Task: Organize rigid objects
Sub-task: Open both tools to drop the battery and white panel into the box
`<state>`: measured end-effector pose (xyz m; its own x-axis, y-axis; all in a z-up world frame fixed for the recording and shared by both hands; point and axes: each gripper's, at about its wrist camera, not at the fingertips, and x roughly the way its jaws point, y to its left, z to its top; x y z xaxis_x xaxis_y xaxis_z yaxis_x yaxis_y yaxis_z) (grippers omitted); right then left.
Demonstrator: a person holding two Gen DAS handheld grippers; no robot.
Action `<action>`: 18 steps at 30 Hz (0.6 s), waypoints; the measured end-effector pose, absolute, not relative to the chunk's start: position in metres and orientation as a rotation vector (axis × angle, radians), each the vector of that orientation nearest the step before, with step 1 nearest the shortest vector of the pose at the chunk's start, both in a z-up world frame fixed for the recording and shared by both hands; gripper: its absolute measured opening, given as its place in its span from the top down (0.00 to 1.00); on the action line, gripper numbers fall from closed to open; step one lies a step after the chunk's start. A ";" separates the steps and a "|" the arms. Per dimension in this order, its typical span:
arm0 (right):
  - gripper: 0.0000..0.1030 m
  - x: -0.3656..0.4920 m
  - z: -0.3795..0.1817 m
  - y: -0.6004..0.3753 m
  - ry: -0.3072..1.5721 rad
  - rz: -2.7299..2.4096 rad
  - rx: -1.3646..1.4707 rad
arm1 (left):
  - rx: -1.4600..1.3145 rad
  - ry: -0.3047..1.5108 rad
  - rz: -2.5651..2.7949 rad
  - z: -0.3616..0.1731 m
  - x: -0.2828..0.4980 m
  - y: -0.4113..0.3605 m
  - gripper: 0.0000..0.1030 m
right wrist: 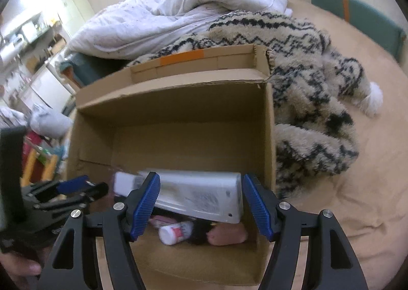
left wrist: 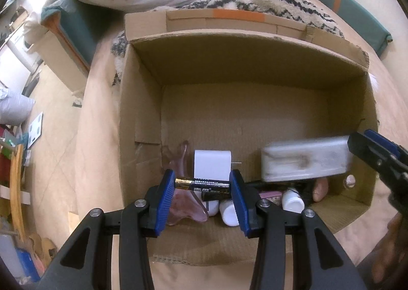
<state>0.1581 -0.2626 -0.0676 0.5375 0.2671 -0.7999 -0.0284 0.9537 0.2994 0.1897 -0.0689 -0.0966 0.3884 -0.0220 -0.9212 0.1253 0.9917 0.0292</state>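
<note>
1. Two hand-held grippers hung over an open cardboard box (left wrist: 142, 101) set on a beige bed.
2. Left gripper (left wrist: 202, 186) was clenched on a black-and-gold battery (left wrist: 204, 185), held crosswise between its blue pads above the box's near end.
3. Right gripper (right wrist: 200, 203) stood with its jaws apart; a blurred silver-white rectangular case (right wrist: 199, 195) lay between them, clear of the right pad, while contact with the left pad could not be told.
4. Below the left gripper's fingers lay a pink translucent scraper (left wrist: 183, 209), a white charger block (left wrist: 211, 165) and small white bottles (left wrist: 293, 200) on the box floor.
5. Beyond the box, ahead of both grippers, sat a zigzag-patterned fleece blanket (right wrist: 306, 101) and a white duvet (right wrist: 178, 16).
</note>
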 end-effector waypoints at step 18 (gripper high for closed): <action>0.00 0.128 -0.043 -0.294 0.921 0.206 0.513 | 0.009 1.115 -0.115 -0.057 0.156 -0.043 0.32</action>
<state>0.1282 -0.2945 -0.0430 0.5962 0.3832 -0.7055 0.0455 0.8612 0.5063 0.1565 -0.0435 -0.0569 0.4347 -0.0881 -0.8962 0.0967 0.9940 -0.0508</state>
